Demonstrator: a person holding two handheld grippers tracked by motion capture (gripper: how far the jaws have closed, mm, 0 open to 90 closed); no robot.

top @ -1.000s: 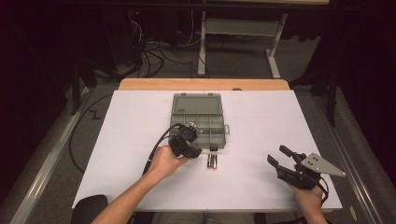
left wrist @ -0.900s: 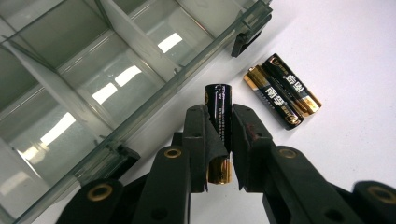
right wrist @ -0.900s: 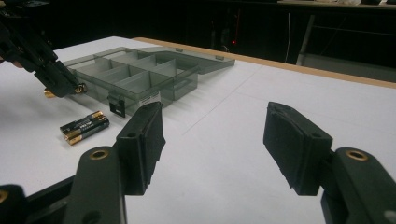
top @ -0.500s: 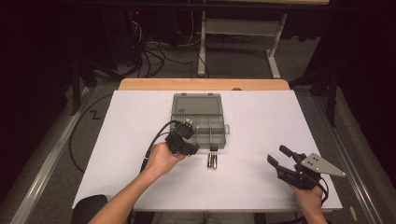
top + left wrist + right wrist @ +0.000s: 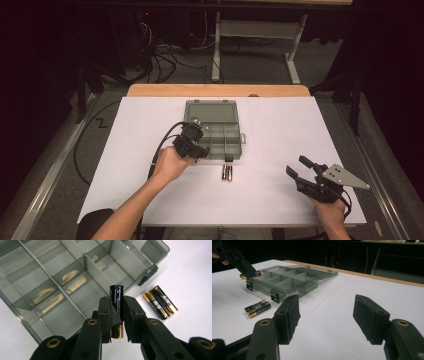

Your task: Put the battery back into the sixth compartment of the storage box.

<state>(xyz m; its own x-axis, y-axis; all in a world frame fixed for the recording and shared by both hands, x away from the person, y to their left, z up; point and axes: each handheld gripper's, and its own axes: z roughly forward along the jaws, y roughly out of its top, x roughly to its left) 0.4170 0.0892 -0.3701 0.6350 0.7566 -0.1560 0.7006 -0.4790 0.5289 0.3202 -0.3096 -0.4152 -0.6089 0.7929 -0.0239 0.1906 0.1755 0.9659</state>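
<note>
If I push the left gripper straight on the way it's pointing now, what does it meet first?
Most likely the organizer box: the left gripper, shut on a battery, points over its near wall into an empty compartment. Depth is hard to judge.

White table [image 5: 280, 125], wood edge [image 5: 220, 90] at far side; cables [image 5: 160, 55], desk frame [image 5: 255, 35] on floor beyond.

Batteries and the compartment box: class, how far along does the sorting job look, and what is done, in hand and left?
Done: nothing certain; the open box has its lid back, and I cannot make out batteries in its compartments. In hand: the left gripper is shut on one battery above the box's near edge. Left: two batteries lie together on the table in front of the box. The right gripper is open, holding nothing.
</note>
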